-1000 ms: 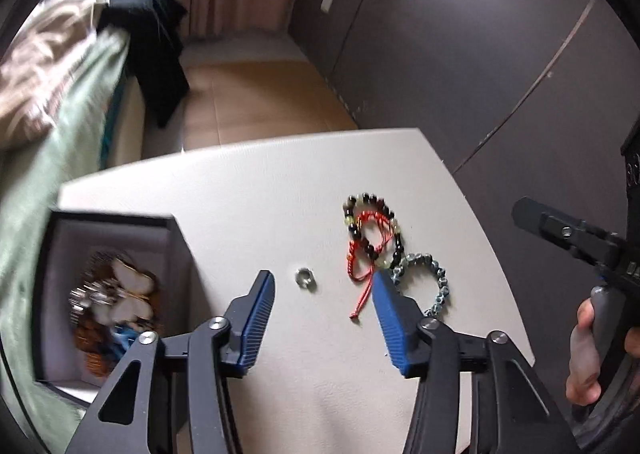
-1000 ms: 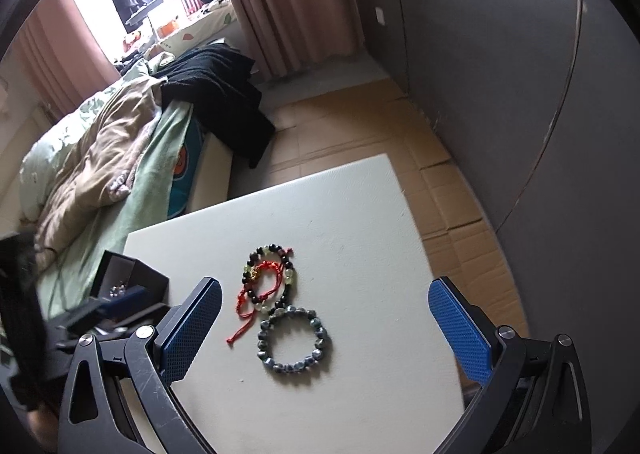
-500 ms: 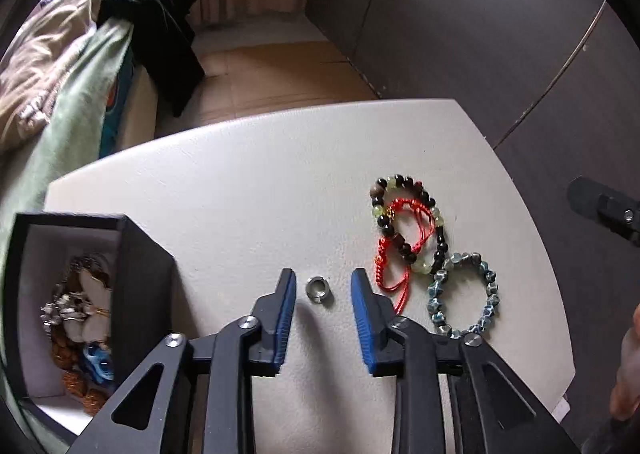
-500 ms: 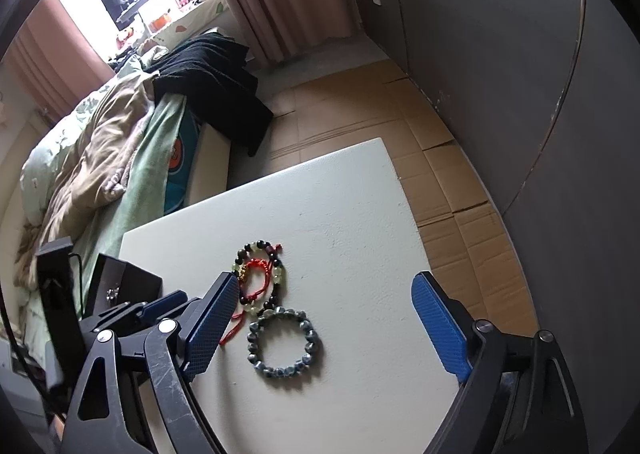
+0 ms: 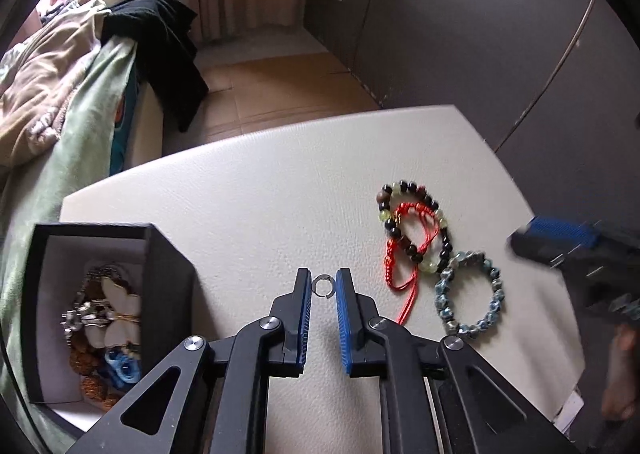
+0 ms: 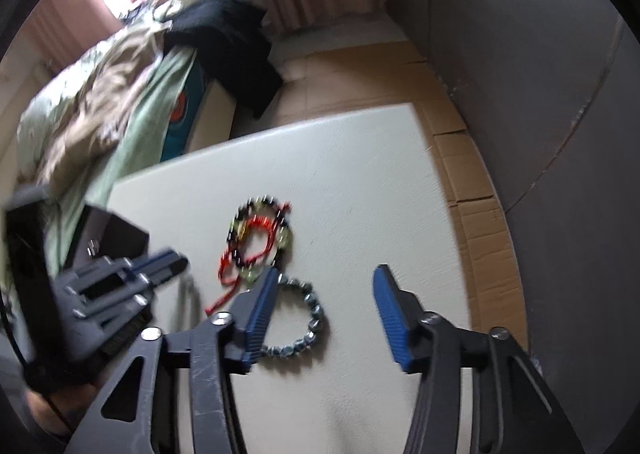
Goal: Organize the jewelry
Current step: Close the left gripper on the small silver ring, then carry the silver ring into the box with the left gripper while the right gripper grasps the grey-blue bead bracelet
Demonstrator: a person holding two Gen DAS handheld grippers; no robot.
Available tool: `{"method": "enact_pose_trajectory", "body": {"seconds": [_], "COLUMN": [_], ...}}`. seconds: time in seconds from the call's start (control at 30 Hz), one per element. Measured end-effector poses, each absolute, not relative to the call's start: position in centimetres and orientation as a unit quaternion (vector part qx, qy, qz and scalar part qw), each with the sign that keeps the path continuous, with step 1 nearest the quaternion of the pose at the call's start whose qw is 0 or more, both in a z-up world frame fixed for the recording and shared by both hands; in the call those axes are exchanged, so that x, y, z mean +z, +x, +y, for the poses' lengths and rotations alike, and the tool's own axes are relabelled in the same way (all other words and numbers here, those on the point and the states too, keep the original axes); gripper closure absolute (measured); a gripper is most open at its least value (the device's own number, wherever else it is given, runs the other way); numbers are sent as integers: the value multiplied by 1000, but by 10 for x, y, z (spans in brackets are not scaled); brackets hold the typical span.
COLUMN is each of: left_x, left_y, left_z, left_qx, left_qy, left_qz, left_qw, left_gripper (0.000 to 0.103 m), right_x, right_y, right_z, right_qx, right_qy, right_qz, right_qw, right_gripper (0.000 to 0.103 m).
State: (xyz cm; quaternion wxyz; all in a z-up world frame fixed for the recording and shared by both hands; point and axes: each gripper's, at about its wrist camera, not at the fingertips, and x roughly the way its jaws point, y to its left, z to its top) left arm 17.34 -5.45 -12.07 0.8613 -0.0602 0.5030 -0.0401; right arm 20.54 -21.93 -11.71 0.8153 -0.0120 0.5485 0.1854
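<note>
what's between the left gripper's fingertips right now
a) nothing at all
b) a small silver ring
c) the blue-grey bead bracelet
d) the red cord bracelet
b: in the left wrist view the small silver ring sits between the tips of the left gripper, with the jaws closed in tight on either side, while the red cord bracelet and blue-grey bead bracelet lie apart to its right.

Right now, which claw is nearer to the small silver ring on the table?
Left. The left claw has the silver ring between its two fingertips. The right claw is off to the side, open over the blue-grey bead bracelet.
</note>
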Motion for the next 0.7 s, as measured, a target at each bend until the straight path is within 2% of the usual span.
{"method": "enact_pose_trajectory", "body": {"seconds": [0.07,0.33,0.43,0.47,0.5,0.7], "left_x": [-114,-94,-89,-87,-85,-65], "left_y": [172,159,155,153,150,137], "left_z": [-49,-25,-19,-17,-15,-3], "left_qx": [-39,-31,-27,-27,-27,-23], "left_qy": [-69,-88,-96,-98,-99,-108], "left_qz": [497,479,473,471,469,448], "left_qw": [864,873,876,876,877,887], "left_gripper": [90,90,90,90,90,90], "right_x": [-128,-143,-143,-144,-144,-128], "right_y": [205,203,198,194,193,180], "right_z": [-213,-200,-191,-187,-186,-184], "right_qx": [177,169,159,155,157,188], "right_qy": [-27,-57,-96,-114,-120,-113], "right_qz": [562,575,563,558,556,536], "right_qw": [808,798,805,808,808,815], "right_gripper": [69,70,79,90,92,93]}}
